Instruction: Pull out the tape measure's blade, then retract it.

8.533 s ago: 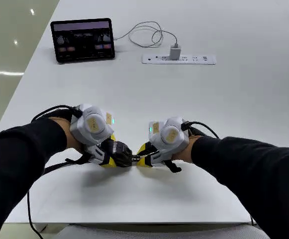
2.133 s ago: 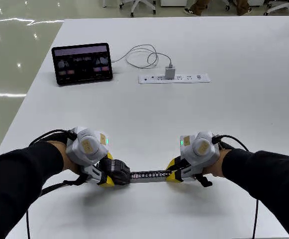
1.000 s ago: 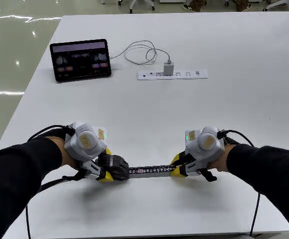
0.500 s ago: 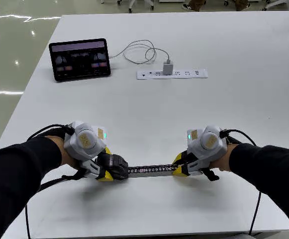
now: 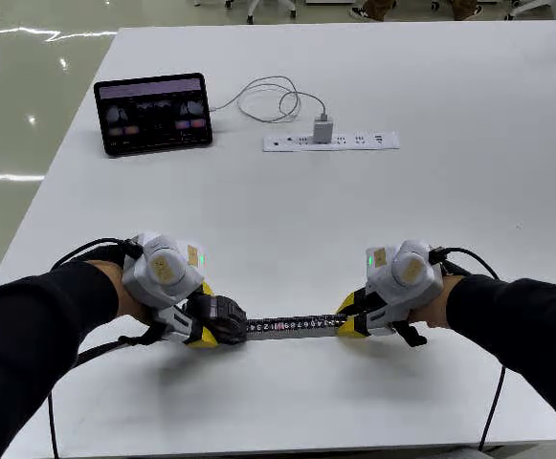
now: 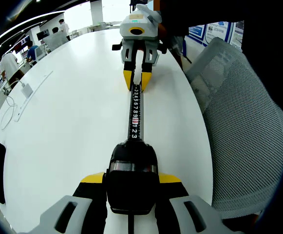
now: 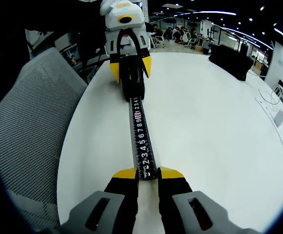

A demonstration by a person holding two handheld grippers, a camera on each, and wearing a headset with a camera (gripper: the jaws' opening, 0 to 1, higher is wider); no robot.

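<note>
White table (image 5: 421, 210) holds tape measure (image 5: 218, 320), tablet (image 5: 153, 112), power strip (image 5: 330, 142).

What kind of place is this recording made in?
Probably an open-plan office or lab: a long white table carrying a tablet and a power strip, with a mesh office chair beside it.

Table (image 5: 287, 210) smooth matt white; tape measure (image 6: 131, 175) black plastic; chair (image 6: 238, 122) grey mesh cloth.
</note>
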